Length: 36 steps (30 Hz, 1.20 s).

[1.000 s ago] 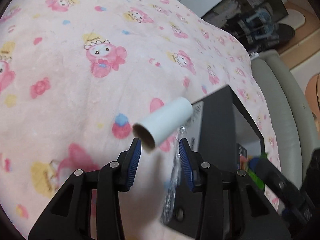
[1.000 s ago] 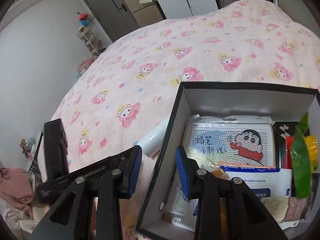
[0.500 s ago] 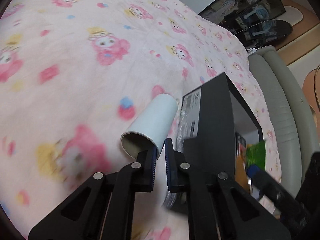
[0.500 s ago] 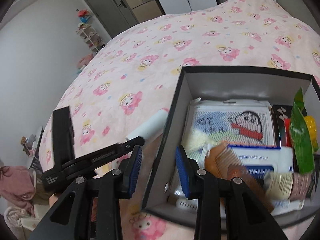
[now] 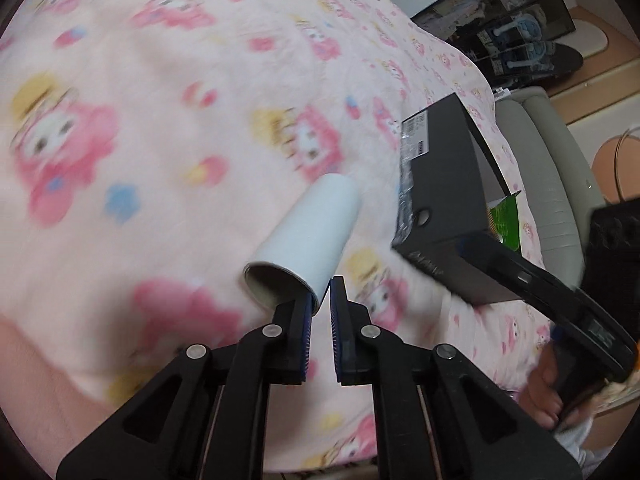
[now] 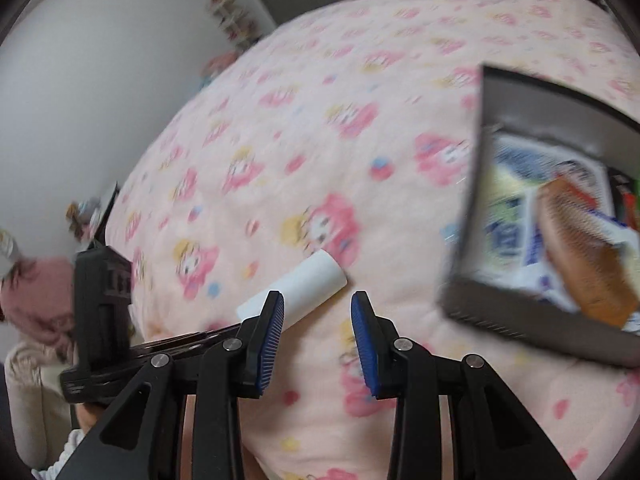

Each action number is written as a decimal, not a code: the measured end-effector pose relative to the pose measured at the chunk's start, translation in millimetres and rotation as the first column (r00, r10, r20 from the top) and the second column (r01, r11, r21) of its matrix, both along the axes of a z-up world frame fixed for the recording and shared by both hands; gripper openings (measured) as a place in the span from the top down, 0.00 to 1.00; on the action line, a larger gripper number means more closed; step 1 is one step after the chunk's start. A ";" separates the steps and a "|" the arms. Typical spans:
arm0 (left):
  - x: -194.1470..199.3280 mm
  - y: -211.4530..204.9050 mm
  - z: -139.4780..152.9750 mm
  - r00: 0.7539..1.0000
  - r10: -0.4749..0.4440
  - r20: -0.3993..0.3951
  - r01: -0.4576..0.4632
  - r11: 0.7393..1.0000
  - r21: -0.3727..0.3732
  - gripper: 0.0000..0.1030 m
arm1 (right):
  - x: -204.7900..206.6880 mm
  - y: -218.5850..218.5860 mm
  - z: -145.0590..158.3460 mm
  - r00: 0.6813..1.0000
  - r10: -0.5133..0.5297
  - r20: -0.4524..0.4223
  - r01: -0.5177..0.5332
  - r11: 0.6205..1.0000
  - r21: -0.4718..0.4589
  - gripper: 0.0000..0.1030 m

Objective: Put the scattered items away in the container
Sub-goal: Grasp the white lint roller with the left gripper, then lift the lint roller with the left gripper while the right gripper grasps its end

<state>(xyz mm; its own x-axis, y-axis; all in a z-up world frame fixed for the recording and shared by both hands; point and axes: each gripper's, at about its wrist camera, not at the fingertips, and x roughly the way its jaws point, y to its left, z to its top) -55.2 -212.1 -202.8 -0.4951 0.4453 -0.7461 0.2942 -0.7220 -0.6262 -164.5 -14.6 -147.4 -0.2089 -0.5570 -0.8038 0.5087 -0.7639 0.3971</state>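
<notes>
between the nearly closed left hand-held gripper pads, rim of the white tube; right hand-held gripper wide

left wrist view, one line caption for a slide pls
Left gripper pinches the rim of a white roll on the pink blanket, beside the black box.

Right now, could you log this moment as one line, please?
left gripper: shut on white roll rim | right gripper: open, empty | black box: beside roll

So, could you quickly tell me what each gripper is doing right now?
Left gripper: shut on the rim of the white paper roll.
Right gripper: open, holding nothing.
</notes>
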 end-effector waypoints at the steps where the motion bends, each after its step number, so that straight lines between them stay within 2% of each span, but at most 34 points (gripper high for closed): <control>1: 4.4 -4.9 -1.5 1.000 0.009 0.005 -0.009 1.000 0.004 0.90 | -1.1 -7.8 -6.3 1.000 0.006 0.016 -0.006 1.000 0.011 0.70; 6: 18.1 -27.2 -6.9 0.997 0.072 0.015 -0.072 0.997 0.018 0.88 | -9.0 -38.2 -29.8 0.997 0.052 0.051 -0.055 0.997 0.052 0.69; 10: 19.2 -36.3 -9.0 0.993 0.118 0.012 -0.118 0.993 0.009 0.78 | -16.1 -59.9 -46.2 0.993 0.094 0.066 -0.099 0.992 0.080 0.68; 12: 16.8 -37.6 -12.8 0.992 0.128 0.015 -0.128 0.992 0.011 0.77 | -19.7 -70.8 -54.5 0.991 0.115 0.074 -0.122 0.988 0.095 0.61; 14: 14.2 -38.9 -17.1 0.990 0.138 0.018 -0.138 0.990 0.016 0.77 | -22.8 -75.6 -61.8 0.989 0.121 0.089 -0.129 0.988 0.082 0.60; 18: 10.6 -37.0 -12.8 0.987 0.161 0.009 -0.161 0.987 -0.027 0.77 | -21.5 -70.9 -61.0 0.987 0.129 0.097 -0.134 0.990 0.047 0.60; 24: -2.5 -17.8 -3.2 0.997 0.073 -0.007 -0.074 0.996 -0.041 0.79 | 4.2 -34.2 -46.6 0.985 0.119 0.122 -0.120 0.993 0.004 0.63; 32: -22.0 35.4 -9.2 0.996 -0.077 0.034 0.079 0.996 -0.051 0.77 | 21.5 25.1 -67.7 0.976 -0.010 0.216 0.000 0.999 0.046 0.63; 36: -26.9 52.9 11.9 0.991 -0.128 0.026 0.130 0.984 -0.123 0.77 | 19.2 43.9 -51.8 0.983 -0.039 0.178 0.035 0.999 0.028 0.63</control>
